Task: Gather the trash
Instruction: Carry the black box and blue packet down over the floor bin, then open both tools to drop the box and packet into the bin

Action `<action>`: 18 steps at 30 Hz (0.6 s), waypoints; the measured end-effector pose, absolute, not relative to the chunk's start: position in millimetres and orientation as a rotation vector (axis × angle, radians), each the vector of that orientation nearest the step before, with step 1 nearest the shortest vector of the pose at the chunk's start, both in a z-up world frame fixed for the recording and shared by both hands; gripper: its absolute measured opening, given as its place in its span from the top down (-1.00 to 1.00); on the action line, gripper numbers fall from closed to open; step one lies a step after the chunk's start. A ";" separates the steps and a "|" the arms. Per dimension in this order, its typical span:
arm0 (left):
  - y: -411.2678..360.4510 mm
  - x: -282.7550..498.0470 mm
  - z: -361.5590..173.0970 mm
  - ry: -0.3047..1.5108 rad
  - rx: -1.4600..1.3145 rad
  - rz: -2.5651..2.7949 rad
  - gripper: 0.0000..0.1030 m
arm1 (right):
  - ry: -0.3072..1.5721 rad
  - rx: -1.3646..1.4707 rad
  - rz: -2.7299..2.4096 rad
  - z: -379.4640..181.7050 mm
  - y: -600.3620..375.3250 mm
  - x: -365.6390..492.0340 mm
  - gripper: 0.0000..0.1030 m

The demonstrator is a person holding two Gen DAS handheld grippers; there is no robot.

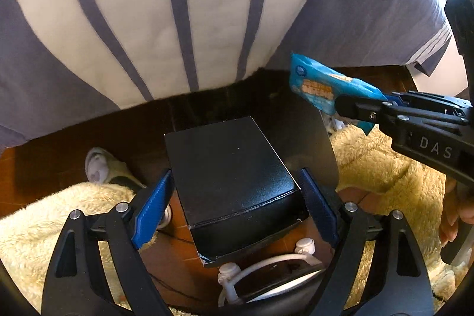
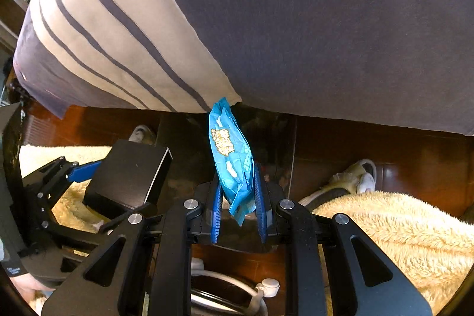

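Observation:
A black box (image 1: 231, 168) hangs above the floor with my left gripper (image 1: 235, 172) shut on it, one blue pad against each side. The right wrist view shows the same box (image 2: 127, 176) at the left. A crumpled blue snack wrapper (image 2: 231, 150) sticks up from my right gripper (image 2: 238, 176), whose blue pads pinch its lower end. Seen from the left wrist, the right gripper (image 1: 343, 105) comes in from the right and holds the wrapper (image 1: 320, 82) above and to the right of the box.
A bed with a grey and white striped cover (image 1: 177, 19) fills the upper half. Below lies a dark reddish floor (image 2: 400, 150). Slippered feet (image 1: 99, 165) (image 2: 360, 175) under fluffy cream fabric (image 2: 400, 230) flank the grippers. A white cord with knobs (image 1: 266, 265) lies beneath.

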State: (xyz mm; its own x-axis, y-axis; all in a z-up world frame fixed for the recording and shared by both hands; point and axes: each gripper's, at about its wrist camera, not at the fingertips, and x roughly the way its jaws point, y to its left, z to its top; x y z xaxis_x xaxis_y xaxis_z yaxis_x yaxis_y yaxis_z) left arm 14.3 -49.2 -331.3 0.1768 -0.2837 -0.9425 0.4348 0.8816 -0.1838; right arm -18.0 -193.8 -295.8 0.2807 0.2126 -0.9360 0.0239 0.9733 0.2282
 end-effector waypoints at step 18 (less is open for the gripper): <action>-45.6 20.8 -321.3 1.304 0.143 -0.491 -0.85 | 1.232 0.249 0.078 -286.6 -208.3 -6.4 -0.58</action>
